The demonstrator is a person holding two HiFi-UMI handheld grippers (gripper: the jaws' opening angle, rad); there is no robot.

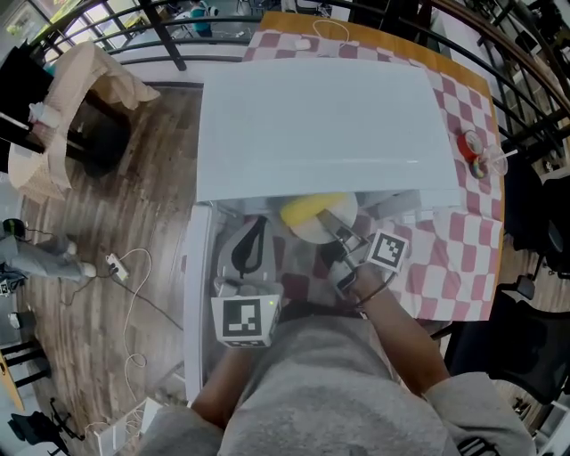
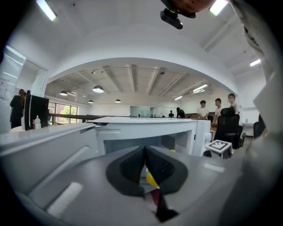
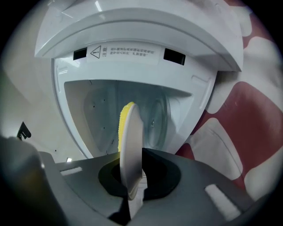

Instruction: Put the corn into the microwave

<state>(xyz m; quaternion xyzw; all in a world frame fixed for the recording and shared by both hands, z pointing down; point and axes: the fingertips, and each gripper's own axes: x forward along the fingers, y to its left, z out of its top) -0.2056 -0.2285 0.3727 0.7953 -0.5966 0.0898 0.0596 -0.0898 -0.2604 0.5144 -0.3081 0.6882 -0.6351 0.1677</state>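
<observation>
Closest to the person, the left gripper [image 1: 253, 236] hangs over the near edge of the tabletop [image 1: 294, 20], just inside the microwave's open door [image 1: 198, 294], which swings out toward the person on the left side. In the left gripper view its jaws are pressed together with nothing between them [image 2: 145, 165].

Just to its right, the right gripper [image 1: 337, 236] pinches the near rim of a pale plate [image 1: 331, 218]. The right gripper view shows the plate [image 3: 131, 150] edge-on, clamped between the two jaws. The corn [image 1: 307, 209] lies on the plate, a yellow cob at the plate's far left part, and shows as a yellow strip [image 3: 124, 123] along one face of the plate.

The plate and corn sit right at the mouth of the microwave [image 1: 321, 125], under the front lip of its white top. The bare cavity [image 3: 101, 110] opens just beyond them.

The microwave stands on a red and white checked cloth [image 1: 463, 258] that covers the tabletop. Its body hides most of the middle and left. Near the right edge lie a few small items [image 1: 476, 151], too small to tell what they are.
</observation>
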